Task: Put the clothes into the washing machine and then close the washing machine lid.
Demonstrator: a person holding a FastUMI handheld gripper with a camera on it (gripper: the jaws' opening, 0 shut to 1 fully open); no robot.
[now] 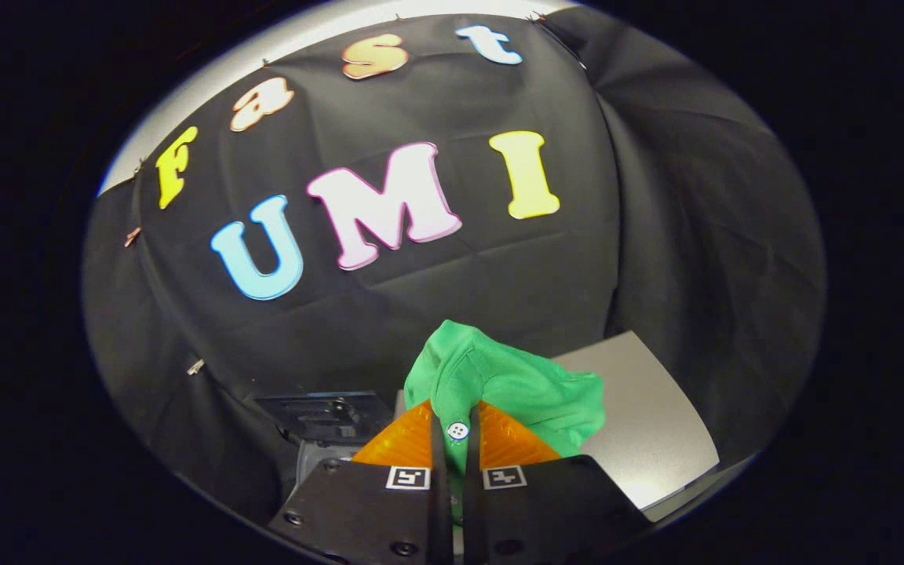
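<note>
Gripper view: the gripper (456,430) has its jaws drawn together on a green garment (499,384), with only a thin fold of cloth and a white button (457,430) showing in the slit between the fingers (405,443). Both fingers press on that fold, so the pinch looks firm. The grip sits at the button edge, probably a placket or collar, where the cloth is doubled and less likely to slip out.

The rest of the garment bunches up just beyond the fingertips and spills to the right, loose and unsupported. That suggests it is being carried in the air rather than lying on anything.

Behind it on the right lies a flat grey surface (648,424), tilted in this view; it may be the washing machine's lid or top, but I cannot tell which. To the left, beyond the fingers and lower down, sits a dark moulded part (326,412), perhaps the machine's panel or hinge area; it is too dim to be sure. The drum opening cannot be made out.

My judgement is that the garment is in transit and not yet in the machine, and the lid step is still to come. The hanging cloth could catch on a rim when lowered.
</note>
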